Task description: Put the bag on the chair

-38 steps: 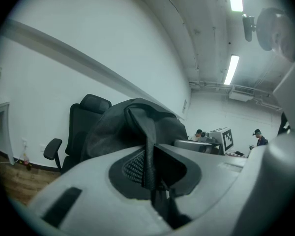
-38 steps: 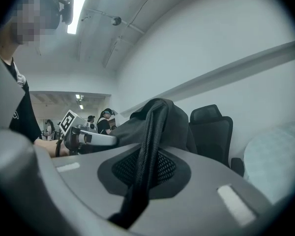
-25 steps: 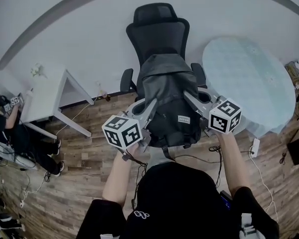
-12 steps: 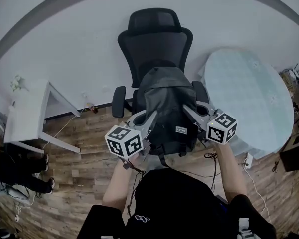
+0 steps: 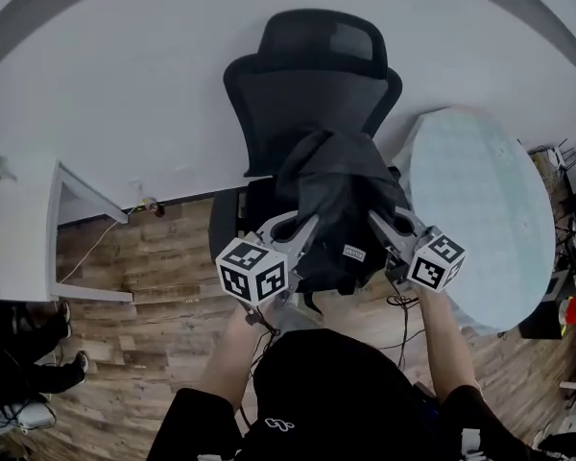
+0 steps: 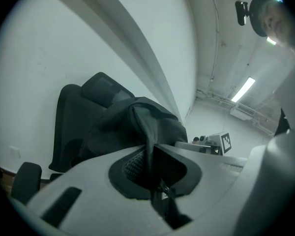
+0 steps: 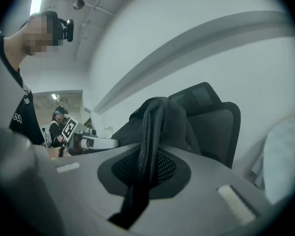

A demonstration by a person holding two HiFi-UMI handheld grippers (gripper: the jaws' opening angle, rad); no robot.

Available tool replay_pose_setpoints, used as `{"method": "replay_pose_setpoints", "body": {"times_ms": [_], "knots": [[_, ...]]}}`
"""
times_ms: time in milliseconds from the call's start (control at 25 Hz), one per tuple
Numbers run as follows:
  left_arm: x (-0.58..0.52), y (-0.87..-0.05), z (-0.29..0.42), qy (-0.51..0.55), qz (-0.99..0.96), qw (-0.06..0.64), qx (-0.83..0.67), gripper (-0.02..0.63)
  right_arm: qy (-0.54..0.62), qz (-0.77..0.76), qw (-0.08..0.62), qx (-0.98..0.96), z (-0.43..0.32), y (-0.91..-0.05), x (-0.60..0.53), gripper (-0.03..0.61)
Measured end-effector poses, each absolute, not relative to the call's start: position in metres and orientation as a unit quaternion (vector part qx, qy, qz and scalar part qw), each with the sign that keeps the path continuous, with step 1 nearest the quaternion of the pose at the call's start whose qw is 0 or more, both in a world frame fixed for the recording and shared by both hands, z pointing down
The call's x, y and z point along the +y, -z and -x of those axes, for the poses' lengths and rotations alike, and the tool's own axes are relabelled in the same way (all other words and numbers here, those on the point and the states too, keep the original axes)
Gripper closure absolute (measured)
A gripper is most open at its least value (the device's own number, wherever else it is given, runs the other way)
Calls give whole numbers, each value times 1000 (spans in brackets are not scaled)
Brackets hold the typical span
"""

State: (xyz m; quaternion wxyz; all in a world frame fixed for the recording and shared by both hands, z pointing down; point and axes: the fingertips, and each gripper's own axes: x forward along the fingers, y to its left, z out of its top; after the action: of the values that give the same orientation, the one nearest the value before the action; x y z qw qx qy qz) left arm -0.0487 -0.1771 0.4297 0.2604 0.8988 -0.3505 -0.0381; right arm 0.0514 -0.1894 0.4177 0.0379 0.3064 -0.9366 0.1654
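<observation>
A black bag (image 5: 338,207) hangs between my two grippers, in front of the black office chair (image 5: 307,75) and over its seat. My left gripper (image 5: 307,227) is shut on one of the bag's straps (image 6: 146,132) at the bag's left side. My right gripper (image 5: 376,223) is shut on the other strap (image 7: 151,136) at the bag's right side. In the left gripper view the bag (image 6: 123,127) bulges just ahead of the jaws with the chair (image 6: 81,112) behind it. In the right gripper view the bag (image 7: 157,122) covers most of the chair's backrest (image 7: 216,122).
A round glass table (image 5: 475,209) stands close to the chair's right. A white table (image 5: 19,229) is at the left, with a person's legs (image 5: 19,353) beside it. Cables lie on the wooden floor (image 5: 163,277). A white wall is behind the chair.
The bag and both grippers have come nearer to the chair and now hang over its seat. The view has swung right: the white table slid off to the left.
</observation>
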Motion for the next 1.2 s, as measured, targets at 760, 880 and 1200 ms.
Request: {"method": "replay_pose_setpoints", "body": {"times_ms": [760, 880, 1200], "knots": [[-346, -535, 102, -8, -860, 337, -384, 591, -220, -301, 117, -921, 0, -529, -357, 540], [-373, -563, 106, -12, -851, 349, -391, 591, -216, -300, 141, -919, 3, -556, -385, 540], [-439, -637, 99, -20, -845, 362, -393, 592, -184, -326, 196, -907, -4, -622, -440, 540]]}}
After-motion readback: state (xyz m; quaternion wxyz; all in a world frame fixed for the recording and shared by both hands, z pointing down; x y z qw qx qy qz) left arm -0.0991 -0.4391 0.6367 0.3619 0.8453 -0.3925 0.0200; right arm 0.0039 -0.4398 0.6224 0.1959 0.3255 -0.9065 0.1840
